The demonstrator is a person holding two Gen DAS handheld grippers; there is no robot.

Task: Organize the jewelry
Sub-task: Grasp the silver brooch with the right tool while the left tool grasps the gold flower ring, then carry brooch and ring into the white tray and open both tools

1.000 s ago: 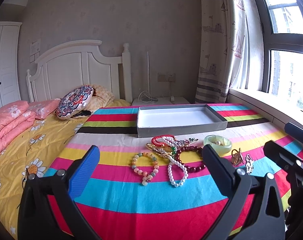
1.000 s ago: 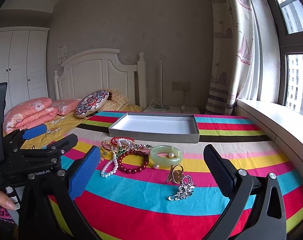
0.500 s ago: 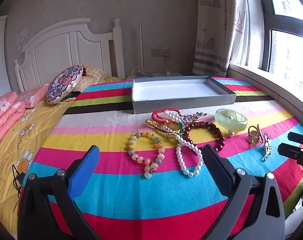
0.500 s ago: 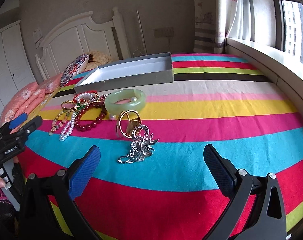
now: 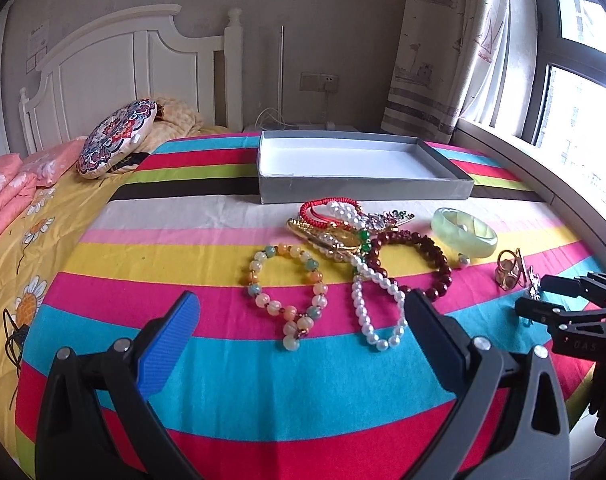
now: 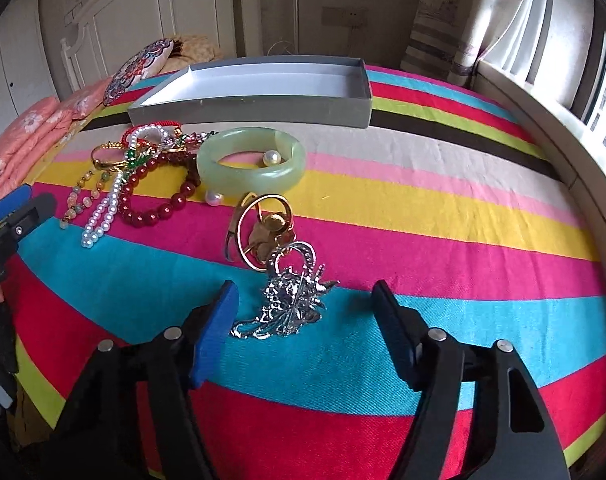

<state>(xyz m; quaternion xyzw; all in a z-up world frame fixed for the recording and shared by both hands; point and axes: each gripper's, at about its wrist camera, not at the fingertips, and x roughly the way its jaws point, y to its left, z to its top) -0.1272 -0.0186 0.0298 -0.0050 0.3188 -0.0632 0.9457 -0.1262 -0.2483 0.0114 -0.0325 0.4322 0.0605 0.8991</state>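
Jewellery lies in a loose heap on the striped bedspread in front of a grey box (image 5: 363,190) (image 6: 255,110) with a white, bare inside. My right gripper (image 6: 305,292) points down at a silver brooch (image 6: 291,304). The brooch lies between the closing jaws, and the pads do not touch it. Just beyond are a gold ring piece (image 6: 263,220) and a jade bangle (image 6: 251,176). My left gripper (image 5: 299,308) is open, low over a pastel bead bracelet (image 5: 287,292) and a pearl bracelet (image 5: 379,312). A dark red bead bracelet (image 5: 439,268) lies to their right.
A red cord bracelet (image 5: 315,208) and a gold piece (image 5: 323,236) are tangled near the box. A round patterned cushion (image 5: 115,140) and pink pillows (image 5: 7,188) sit left by the headboard. The window sill (image 5: 543,184) runs along the right edge.
Both grippers have come down and tilted toward the bedspread, closer to the jewellery. The right gripper's jaws have narrowed around the silver brooch. The left jaws stay wide.
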